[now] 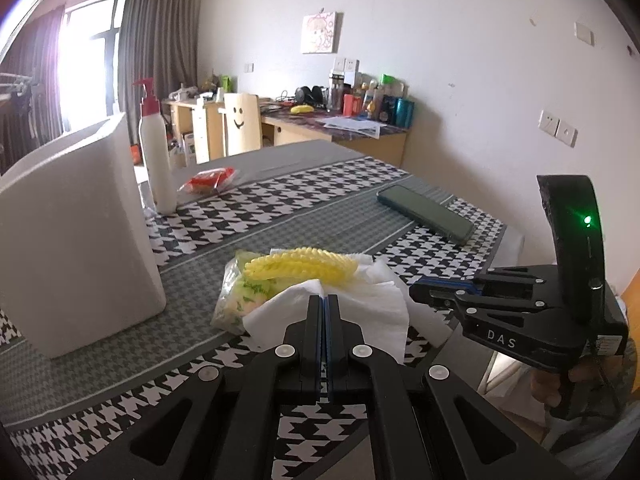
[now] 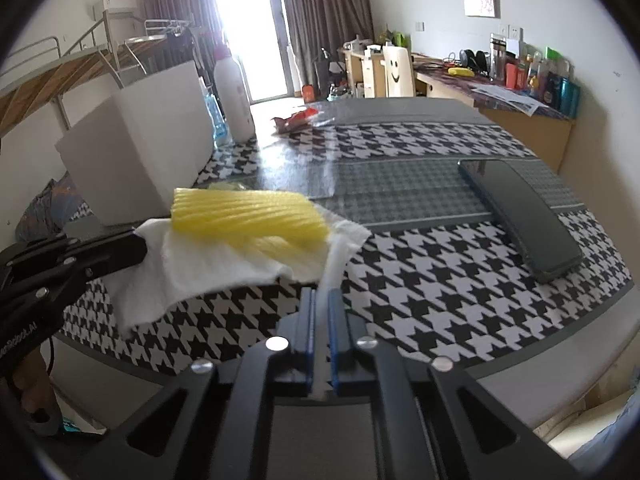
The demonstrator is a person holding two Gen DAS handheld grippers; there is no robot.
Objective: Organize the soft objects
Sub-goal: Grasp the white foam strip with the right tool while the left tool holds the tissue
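A white paper tissue [image 1: 360,300] [image 2: 208,264] is held up off the table between both grippers, with a yellow ribbed sponge [image 1: 302,266] [image 2: 248,220] lying on it. My left gripper [image 1: 324,300] is shut on the tissue's near edge; it also shows in the right wrist view [image 2: 140,246] at the tissue's left corner. My right gripper [image 2: 322,294] is shut on a twisted corner of the tissue; it shows in the left wrist view [image 1: 416,290] at the tissue's right. A clear bag with green and pink contents [image 1: 240,300] lies under the sponge's left end.
A white foam box [image 1: 76,240] [image 2: 140,152] stands at the left. A white pump bottle [image 1: 156,148] [image 2: 234,96] and a red packet [image 1: 210,180] [image 2: 298,118] lie beyond. A dark phone [image 1: 426,214] [image 2: 520,216] lies at the right on the houndstooth table [image 2: 440,292].
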